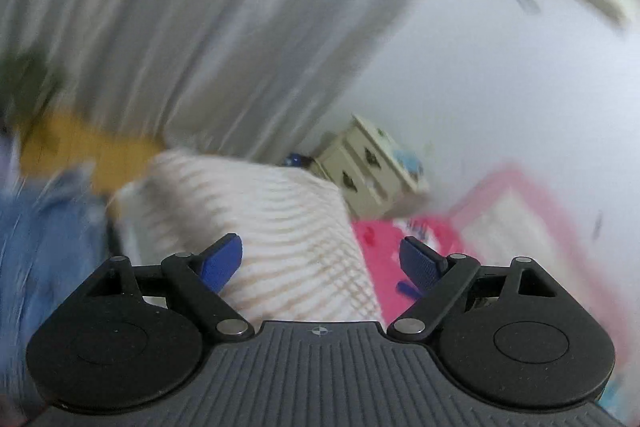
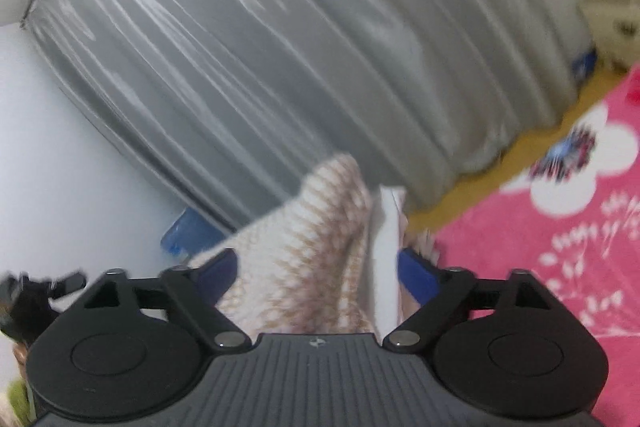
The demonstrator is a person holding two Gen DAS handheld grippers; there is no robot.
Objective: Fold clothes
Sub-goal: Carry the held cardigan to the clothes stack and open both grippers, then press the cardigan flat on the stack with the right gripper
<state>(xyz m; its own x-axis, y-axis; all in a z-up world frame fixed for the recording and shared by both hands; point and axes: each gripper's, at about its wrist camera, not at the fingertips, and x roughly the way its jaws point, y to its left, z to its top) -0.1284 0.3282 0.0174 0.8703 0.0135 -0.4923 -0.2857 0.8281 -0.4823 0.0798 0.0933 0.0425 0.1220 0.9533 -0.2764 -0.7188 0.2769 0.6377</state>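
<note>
Cream knitted garment with tan stripes (image 2: pixel 316 251) hangs soft and floppy between the right claw (image 2: pixel 318 273)'s wide-spread jaws, no firm pinch visible; left claw (image 1: pixel 322 263) also gapes, empty, the knit (image 1: pixel 280 227) just ahead. Light, stretchy stuff, I'd say: grab a hem or shoulder seam.

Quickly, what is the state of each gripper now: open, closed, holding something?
Left gripper: open, holding nothing; striped cloth lies beyond it.
Right gripper: open; the cloth sits between the fingers, not clamped.
</note>
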